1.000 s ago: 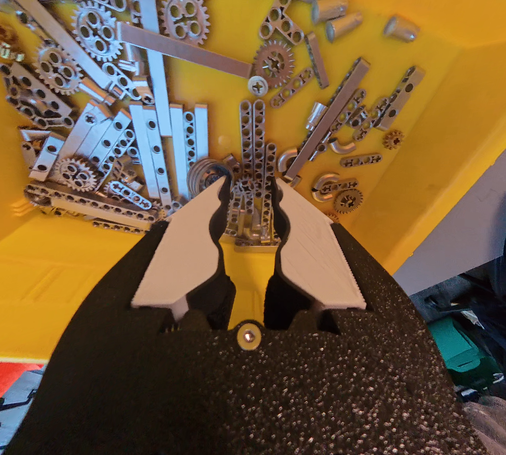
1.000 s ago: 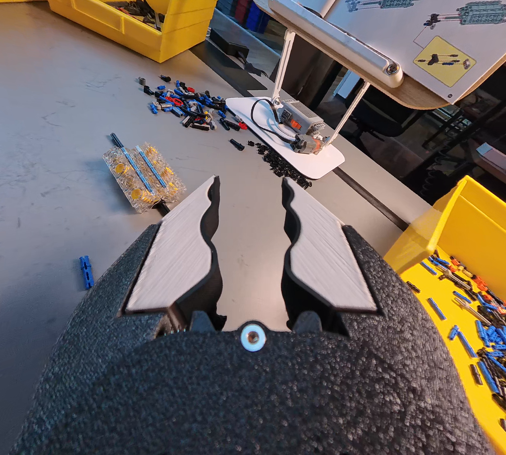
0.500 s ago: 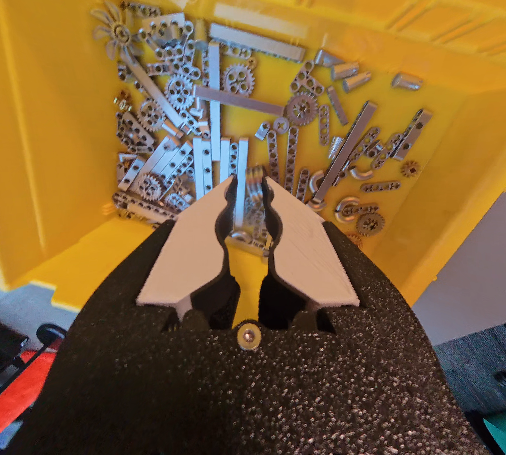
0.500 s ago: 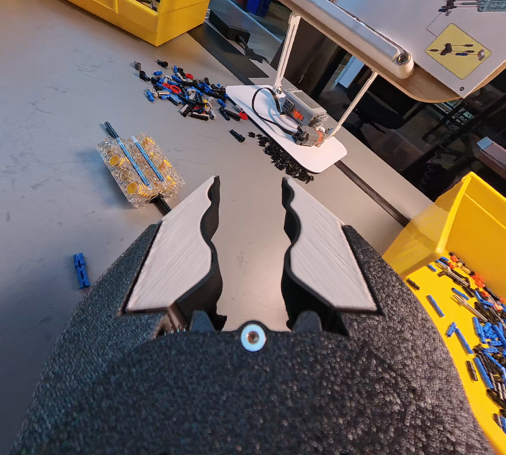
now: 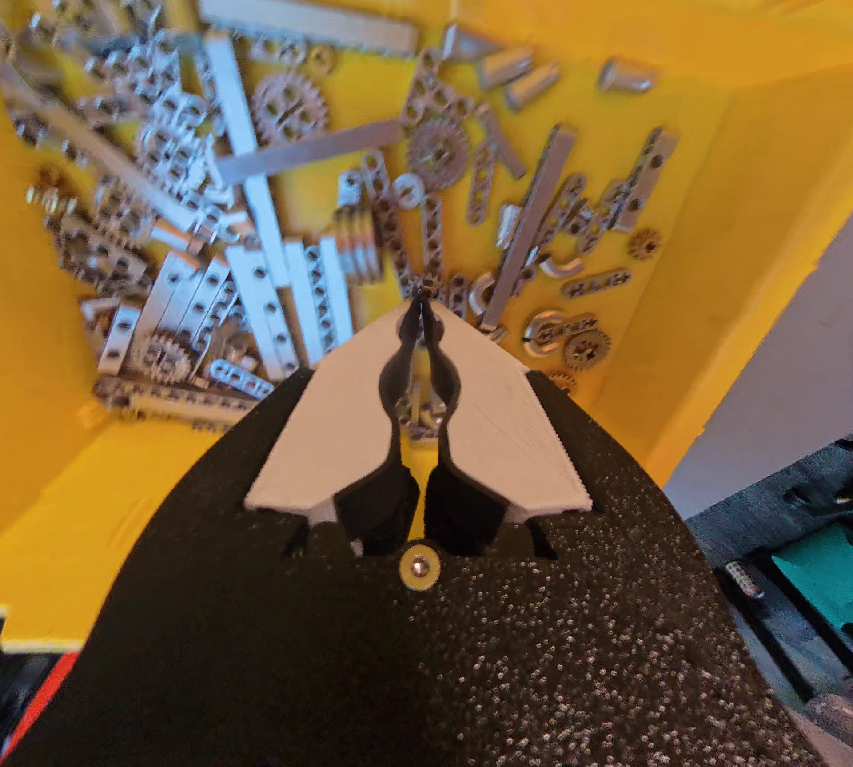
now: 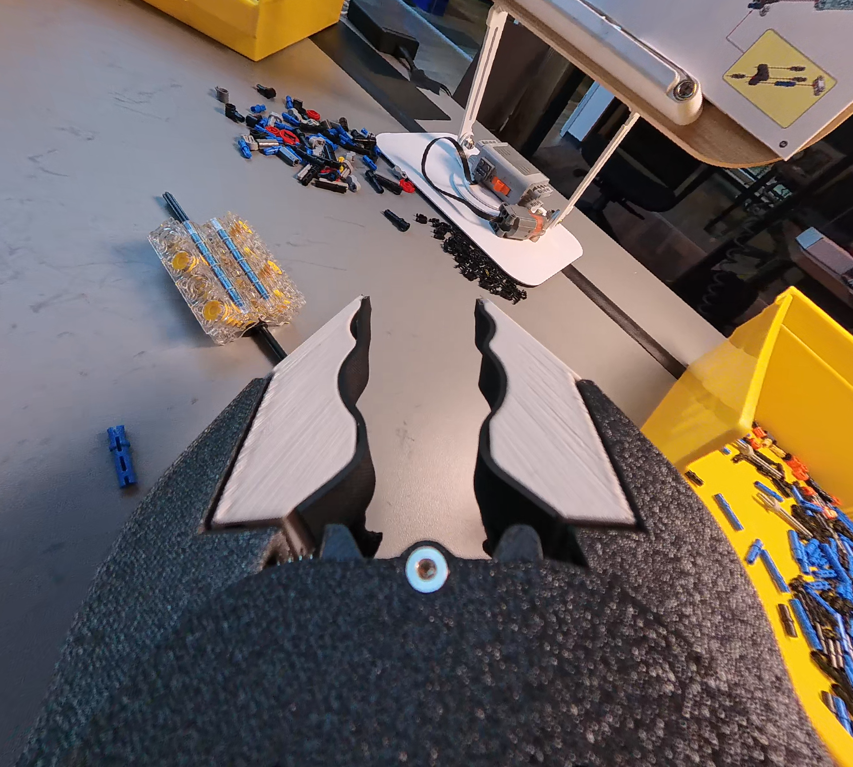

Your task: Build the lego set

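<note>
Two grippers showed, and no writing could be read. The left gripper [image 5: 421, 293], open half a second before, had clenched over the yellow bin [image 5: 720, 200] of grey building pieces [image 5: 258, 237]; whether its tips pinched a small piece, I could not tell. The right gripper [image 6: 421, 306] stayed released above the worktop [image 6: 92, 108], near the clear block [image 6: 226, 279], with a blue pin [image 6: 122, 457] toward the left edge.

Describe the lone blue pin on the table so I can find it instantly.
On the grey table, look left of the right hand-held gripper, nearer than the clear block with yellow studs. The blue pin lies alone there, away from the mixed pile of small parts.
</note>
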The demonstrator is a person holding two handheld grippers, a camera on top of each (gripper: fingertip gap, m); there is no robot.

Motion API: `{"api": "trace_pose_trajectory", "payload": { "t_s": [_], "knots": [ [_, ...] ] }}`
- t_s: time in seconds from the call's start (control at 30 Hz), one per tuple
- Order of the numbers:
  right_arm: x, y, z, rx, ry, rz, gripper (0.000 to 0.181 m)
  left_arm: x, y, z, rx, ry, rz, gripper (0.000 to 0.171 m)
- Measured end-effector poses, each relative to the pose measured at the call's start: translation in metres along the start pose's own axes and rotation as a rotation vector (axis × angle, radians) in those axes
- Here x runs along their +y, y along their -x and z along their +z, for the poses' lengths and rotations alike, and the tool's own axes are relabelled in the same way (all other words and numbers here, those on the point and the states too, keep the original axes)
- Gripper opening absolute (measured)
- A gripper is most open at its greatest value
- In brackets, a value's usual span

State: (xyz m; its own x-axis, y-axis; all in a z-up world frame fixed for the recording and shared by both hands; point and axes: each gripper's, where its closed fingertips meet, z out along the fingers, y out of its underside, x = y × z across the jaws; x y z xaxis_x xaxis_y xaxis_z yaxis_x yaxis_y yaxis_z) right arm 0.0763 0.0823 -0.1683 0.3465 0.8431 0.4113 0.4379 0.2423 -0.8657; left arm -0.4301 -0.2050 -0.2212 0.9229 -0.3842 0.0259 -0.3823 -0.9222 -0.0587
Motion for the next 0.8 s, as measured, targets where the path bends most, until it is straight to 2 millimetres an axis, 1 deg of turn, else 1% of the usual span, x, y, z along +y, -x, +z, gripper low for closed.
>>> {"api": "trace_pose_trajectory", "payload": {
  "t_s": [0.07,0.1,0.17,0.23,0.3,0.33,0.4,0.43,0.47,0.5,0.6,0.7,0.73,0.8],
  "knots": [
    [0.000,0.000,0.000,0.000,-0.002,-0.001,0.043,-0.016,-0.011,0.001,0.044,-0.047,0.060,0.000],
    [0.000,0.000,0.000,0.000,-0.003,-0.002,0.043,-0.022,-0.008,0.001,0.019,-0.052,0.068,0.000],
    [-0.001,0.000,-0.002,0.002,-0.011,-0.002,0.043,-0.031,0.008,-0.010,-0.066,-0.082,0.059,0.003],
    [-0.002,-0.001,-0.003,0.006,-0.020,0.000,0.043,-0.038,0.032,-0.029,-0.156,-0.139,-0.008,0.007],
    [-0.004,-0.002,-0.006,0.006,-0.035,0.008,0.044,-0.029,0.057,-0.043,-0.245,-0.125,-0.092,0.011],
    [-0.005,-0.003,-0.007,0.004,-0.046,0.015,0.044,-0.020,0.065,-0.045,-0.262,-0.093,-0.124,0.016],
    [-0.008,-0.002,-0.010,-0.019,-0.066,0.028,0.045,-0.002,0.077,-0.042,-0.279,-0.025,-0.169,0.020],
    [-0.011,0.002,-0.012,-0.051,-0.079,0.040,0.048,0.006,0.078,-0.038,-0.267,0.005,-0.185,0.022],
    [-0.014,0.006,-0.014,-0.094,-0.092,0.062,0.053,0.013,0.077,-0.032,-0.236,0.034,-0.197,0.027],
    [-0.019,0.013,-0.017,-0.156,-0.107,0.093,0.056,0.019,0.075,-0.027,-0.210,0.061,-0.201,0.029],
    [-0.028,0.034,-0.025,-0.327,-0.121,0.179,0.068,0.031,0.066,-0.012,-0.136,0.121,-0.197,0.032],
    [-0.027,0.043,-0.028,-0.373,-0.103,0.168,0.070,0.031,0.058,0.001,-0.080,0.152,-0.204,0.036],
    [-0.026,0.044,-0.027,-0.378,-0.098,0.170,0.070,0.031,0.054,0.004,-0.060,0.171,-0.204,0.032],
    [-0.024,0.045,-0.027,-0.381,-0.089,0.178,0.069,0.024,0.051,0.005,-0.038,0.163,-0.206,0.028]
  ]
}}
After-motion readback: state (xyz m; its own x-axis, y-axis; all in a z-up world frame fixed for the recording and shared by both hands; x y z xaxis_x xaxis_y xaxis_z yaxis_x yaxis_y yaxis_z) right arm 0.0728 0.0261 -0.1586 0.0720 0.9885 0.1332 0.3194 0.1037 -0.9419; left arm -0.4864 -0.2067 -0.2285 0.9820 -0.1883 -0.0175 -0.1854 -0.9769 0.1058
